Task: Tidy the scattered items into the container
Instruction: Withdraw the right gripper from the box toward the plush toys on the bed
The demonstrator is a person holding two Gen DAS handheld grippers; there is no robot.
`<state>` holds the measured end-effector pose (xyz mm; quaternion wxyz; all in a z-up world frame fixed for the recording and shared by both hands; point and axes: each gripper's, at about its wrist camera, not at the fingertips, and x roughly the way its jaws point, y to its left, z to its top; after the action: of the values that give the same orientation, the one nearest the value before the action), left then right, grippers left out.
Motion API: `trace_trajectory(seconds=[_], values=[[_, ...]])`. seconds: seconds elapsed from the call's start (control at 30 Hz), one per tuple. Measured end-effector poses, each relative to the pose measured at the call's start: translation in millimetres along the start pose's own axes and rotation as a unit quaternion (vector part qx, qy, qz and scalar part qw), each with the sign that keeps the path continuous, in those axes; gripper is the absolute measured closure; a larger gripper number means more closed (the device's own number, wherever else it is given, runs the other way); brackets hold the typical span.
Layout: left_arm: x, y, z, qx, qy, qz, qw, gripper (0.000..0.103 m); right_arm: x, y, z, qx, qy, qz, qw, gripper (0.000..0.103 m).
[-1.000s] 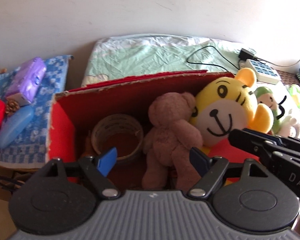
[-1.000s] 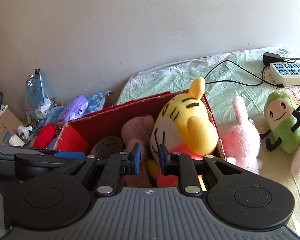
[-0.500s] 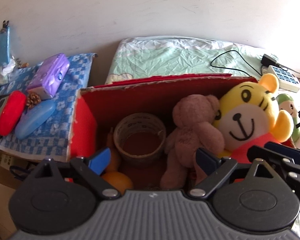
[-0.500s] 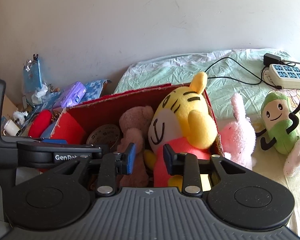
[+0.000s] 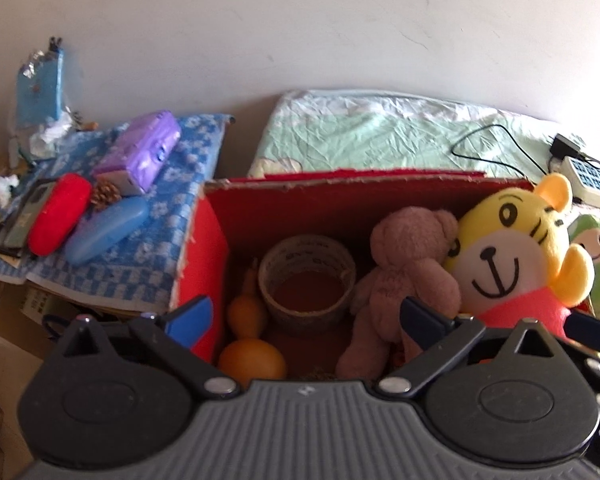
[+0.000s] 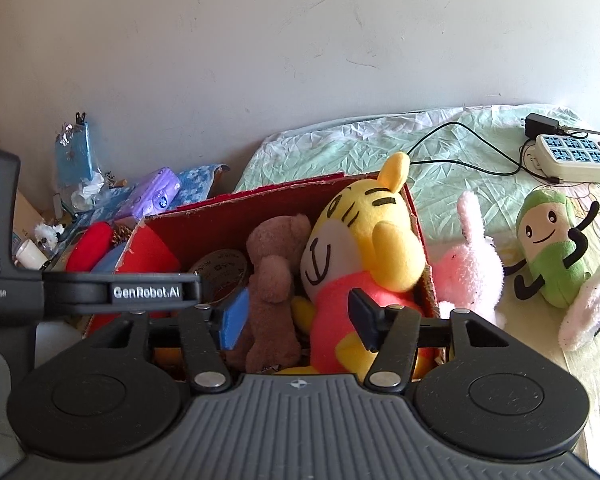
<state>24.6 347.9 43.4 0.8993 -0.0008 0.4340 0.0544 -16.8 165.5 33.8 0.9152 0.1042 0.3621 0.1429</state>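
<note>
A red cardboard box (image 5: 340, 200) (image 6: 260, 210) holds a yellow tiger plush (image 5: 512, 248) (image 6: 364, 248), a brown teddy bear (image 5: 404, 264) (image 6: 272, 276), a tape roll (image 5: 306, 280) and an orange gourd (image 5: 248, 336). My left gripper (image 5: 304, 316) is open and empty above the box's near side. My right gripper (image 6: 296, 316) is open and empty, just in front of the tiger and the bear. A pink bunny plush (image 6: 468, 264), a green plush (image 6: 548, 252) and a white plush (image 6: 592, 300) lie on the bed right of the box.
A blue checked cloth (image 5: 140, 240) left of the box carries a purple pack (image 5: 140, 152), a red case (image 5: 58, 212) and a blue case (image 5: 104, 228). A power strip (image 6: 576, 158) with cables lies on the green sheet (image 5: 380, 136) behind the box.
My right gripper has opened from nearly shut and let go of the tiger, which now sits in the box. Both grippers have drawn back and up; the left view has shifted left.
</note>
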Motion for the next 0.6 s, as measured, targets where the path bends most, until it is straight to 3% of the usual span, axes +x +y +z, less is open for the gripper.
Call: trace_trajectory(seconds=[0.17,0.6], values=[[-5.5,-6.5,1.8,-0.007,0.008,-0.002,0.9999,0.001,-4.7,-12.8,0.3,0.013,-0.001,0.007,1.000,0.047],[-38.4,-57.0,0.6,-0.017,-0.023,0.027,0.9992,0.001,-28.5,-50.4,7.9,-0.020,-0.009,0.044,0.999,0.049]])
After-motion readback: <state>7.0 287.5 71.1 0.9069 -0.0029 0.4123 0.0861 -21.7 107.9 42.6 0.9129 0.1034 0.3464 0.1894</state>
